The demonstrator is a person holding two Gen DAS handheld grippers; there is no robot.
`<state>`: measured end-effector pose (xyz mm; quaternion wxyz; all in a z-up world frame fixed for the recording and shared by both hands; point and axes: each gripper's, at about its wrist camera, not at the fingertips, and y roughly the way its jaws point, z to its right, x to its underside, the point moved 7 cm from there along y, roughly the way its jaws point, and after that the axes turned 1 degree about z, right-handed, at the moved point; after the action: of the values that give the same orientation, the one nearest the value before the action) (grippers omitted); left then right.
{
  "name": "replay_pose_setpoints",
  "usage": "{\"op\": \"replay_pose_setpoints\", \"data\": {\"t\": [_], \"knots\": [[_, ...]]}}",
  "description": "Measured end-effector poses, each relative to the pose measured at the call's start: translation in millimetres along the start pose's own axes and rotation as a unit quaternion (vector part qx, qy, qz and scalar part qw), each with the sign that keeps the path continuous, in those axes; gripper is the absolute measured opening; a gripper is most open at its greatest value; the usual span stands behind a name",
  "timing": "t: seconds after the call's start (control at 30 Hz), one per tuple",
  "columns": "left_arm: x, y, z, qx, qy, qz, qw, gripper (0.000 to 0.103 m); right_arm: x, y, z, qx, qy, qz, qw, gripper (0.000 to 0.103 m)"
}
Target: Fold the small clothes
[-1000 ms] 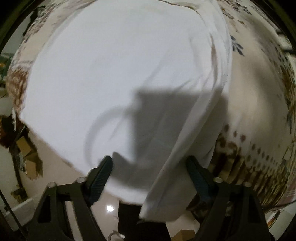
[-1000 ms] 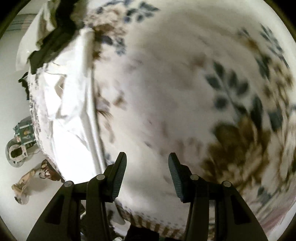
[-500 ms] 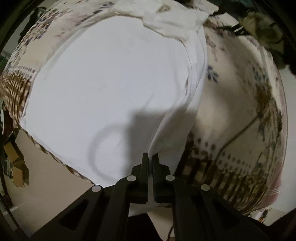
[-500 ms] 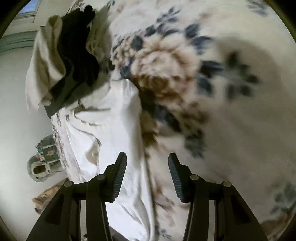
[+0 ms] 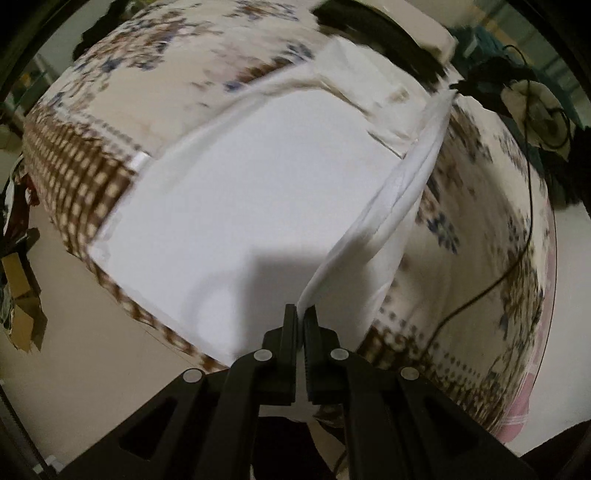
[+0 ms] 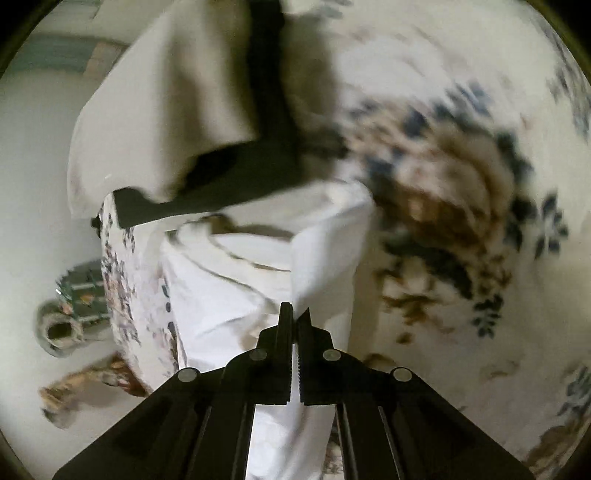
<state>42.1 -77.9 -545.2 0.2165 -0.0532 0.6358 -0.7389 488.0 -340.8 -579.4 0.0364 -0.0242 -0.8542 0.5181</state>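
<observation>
A white garment lies spread on a floral bedspread. My left gripper is shut on the garment's right edge near its bottom corner and holds that edge lifted in a taut ridge. In the right wrist view the same white garment shows with its collar end; my right gripper is shut on a raised fold of it.
A pile of black and cream clothes lies at the far end of the bed, also seen in the left wrist view. A black cable runs across the bedspread at right. Floor and cardboard boxes lie beyond the bed's edge.
My left gripper closed on the garment's edge and lifted it. My right gripper swept from the bare bedspread to the garment's upper end and closed on a fold.
</observation>
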Motion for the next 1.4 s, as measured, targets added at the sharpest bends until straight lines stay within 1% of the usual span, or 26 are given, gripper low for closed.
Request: {"op": "replay_pose_setpoints", "data": {"t": [0.1, 0.17, 0.2, 0.3, 0.4, 0.5, 0.6, 0.63, 0.67, 0.7, 0.77, 0.8, 0.83, 0.87, 0.9, 0.93, 1.0, 1.03, 1.07, 1.1, 1.13, 1.2, 1.23, 1.33, 1.37, 1.4], "knots": [[-20, -9, -36, 0.000, -0.018, 0.010, 0.9998, 0.001, -1, 5, -52, 0.034, -0.036, 0.003, 0.999, 0.002], [-35, -12, -64, -0.003, -0.028, 0.012, 0.9995, 0.001, -4, 20, -93, 0.061, -0.061, 0.002, 0.996, 0.002], [-41, -11, -75, -0.005, -0.031, 0.014, 0.9994, 0.001, -4, 26, -106, 0.069, -0.069, 0.001, 0.995, 0.002], [-59, -2, -114, -0.015, -0.039, 0.016, 0.9990, 0.001, -6, 62, -154, 0.104, -0.093, -0.002, 0.990, 0.002], [-72, 17, -152, -0.015, -0.055, 0.010, 0.9983, 0.001, -7, 97, -186, 0.137, -0.111, -0.006, 0.984, 0.002], [-79, 41, -181, -0.011, -0.067, 0.000, 0.9977, 0.001, -9, 133, -208, 0.173, -0.127, -0.008, 0.977, 0.002], [-80, 65, -198, 0.004, -0.077, -0.021, 0.9968, 0.002, -12, 162, -214, 0.206, -0.125, -0.012, 0.970, 0.002], [-79, 72, -203, 0.009, -0.084, -0.031, 0.9960, 0.007, -11, 172, -215, 0.210, -0.122, -0.015, 0.970, 0.002], [-76, 78, -209, 0.010, -0.093, -0.042, 0.9947, 0.007, -12, 178, -213, 0.212, -0.113, -0.021, 0.971, 0.002], [-70, 85, -218, 0.002, -0.102, -0.058, 0.9930, 0.008, -12, 182, -211, 0.209, -0.099, -0.028, 0.973, 0.002], [-55, 88, -236, -0.014, -0.120, -0.079, 0.9895, 0.013, -10, 182, -207, 0.190, -0.073, -0.042, 0.978, 0.010], [-50, 87, -243, -0.014, -0.129, -0.081, 0.9882, 0.018, -7, 180, -205, 0.178, -0.064, -0.049, 0.981, 0.014], [-43, 83, -251, -0.011, -0.139, -0.081, 0.9869, 0.024, -2, 174, -203, 0.168, -0.057, -0.052, 0.983, 0.028], [-37, 79, -257, -0.009, -0.147, -0.080, 0.9858, 0.027, 4, 165, -200, 0.155, -0.054, -0.053, 0.985, 0.044], [-30, 75, -264, -0.008, -0.156, -0.082, 0.9844, 0.032, 12, 158, -199, 0.141, -0.053, -0.053, 0.987, 0.050], [-26, 71, -268, -0.004, -0.163, -0.084, 0.9831, 0.036, 24, 145, -196, 0.123, -0.054, -0.055, 0.989, 0.053], [-21, 64, -273, 0.016, -0.179, -0.082, 0.9802, 0.041, 51, 126, -185, 0.112, -0.062, -0.059, 0.990, 0.054], [-22, 61, -271, 0.030, -0.184, -0.078, 0.9794, 0.048, 73, 117, -176, 0.111, -0.066, -0.064, 0.990, 0.054], [-23, 60, -267, 0.045, -0.186, -0.074, 0.9787, 0.053, 94, 111, -166, 0.107, -0.066, -0.071, 0.990, 0.057], [-25, 60, -263, 0.057, -0.187, -0.073, 0.9779, 0.061, 120, 107, -154, 0.107, -0.061, -0.082, 0.989, 0.058], [-27, 61, -258, 0.068, -0.188, -0.071, 0.9772, 0.063, 154, 104, -136, 0.109, -0.050, -0.099, 0.988, 0.058], [-32, 67, -242, 0.079, -0.180, -0.068, 0.9781, 0.063, 218, 107, -106, 0.101, -0.025, -0.137, 0.985, 0.058], [-34, 70, -237, 0.076, -0.174, -0.068, 0.9794, 0.063, 261, 114, -90, 0.093, -0.007, -0.169, 0.981, 0.058], [-37, 79, -223, 0.058, -0.153, -0.062, 0.9845, 0.061, 368, 135, -54, 0.050, 0.058, -0.244, 0.967, 0.058], [-37, 82, -226, 0.048, -0.149, -0.059, 0.9859, 0.060, 394, 142, -45, 0.038, 0.079, -0.258, 0.962, 0.058], [-37, 83, -227, 0.034, -0.143, -0.057, 0.9875, 0.042, 418, 151, -38, 0.027, 0.102, -0.268, 0.958, 0.058]]}}
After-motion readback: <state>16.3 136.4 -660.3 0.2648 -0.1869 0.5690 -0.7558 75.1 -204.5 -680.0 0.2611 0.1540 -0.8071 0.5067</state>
